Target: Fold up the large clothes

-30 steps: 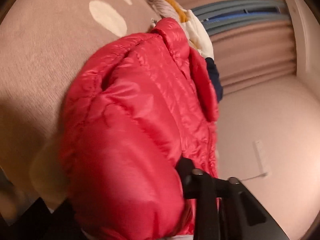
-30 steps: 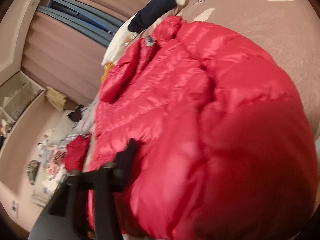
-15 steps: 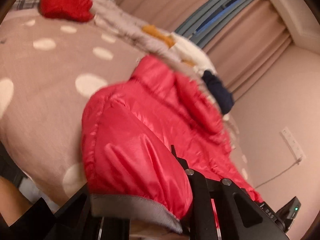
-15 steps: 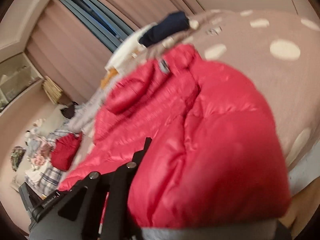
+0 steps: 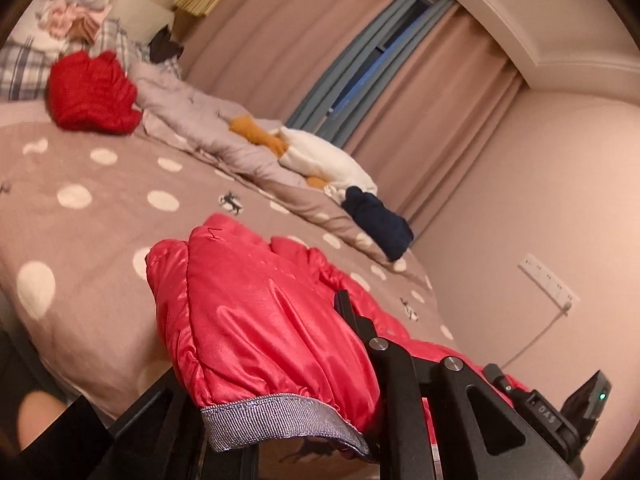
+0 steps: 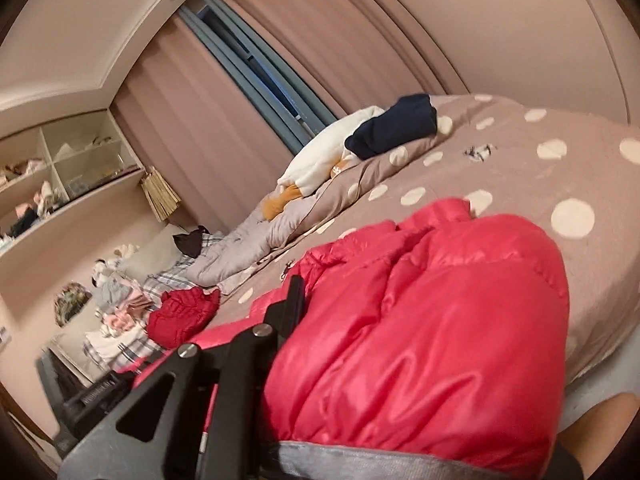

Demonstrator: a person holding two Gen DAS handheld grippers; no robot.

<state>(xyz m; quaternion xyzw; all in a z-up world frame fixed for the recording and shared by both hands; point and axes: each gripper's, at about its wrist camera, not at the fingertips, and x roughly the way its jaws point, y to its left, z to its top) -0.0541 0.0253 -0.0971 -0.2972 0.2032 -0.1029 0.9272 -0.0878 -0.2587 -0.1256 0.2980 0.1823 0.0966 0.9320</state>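
A shiny red puffer jacket [image 5: 260,320] with a grey hem band lies partly on the dotted bed [image 5: 92,240], its hem end lifted. My left gripper [image 5: 316,320] is shut on the hem, and the cloth drapes over and hides its left finger. In the right wrist view the same jacket [image 6: 440,340] bulges over my right gripper [image 6: 320,300]. Those jaws are opening slightly with the hem still pinched between them, and only the left finger [image 6: 294,292] shows. The right gripper's body [image 5: 576,404] appears at the lower right of the left wrist view.
A crumpled red garment [image 5: 92,96], a grey duvet [image 5: 200,128], white clothing [image 5: 324,160] and a navy bundle [image 5: 380,224] lie along the bed's far side by the curtains [image 5: 420,100]. Wall shelves [image 6: 60,172] hold clutter. A person's knee [image 5: 36,420] is at the bed's near edge.
Both grippers have risen with the jacket's hem and tilted more level. The jacket now hangs stretched away from the bed, and the far side of the room has come into view.
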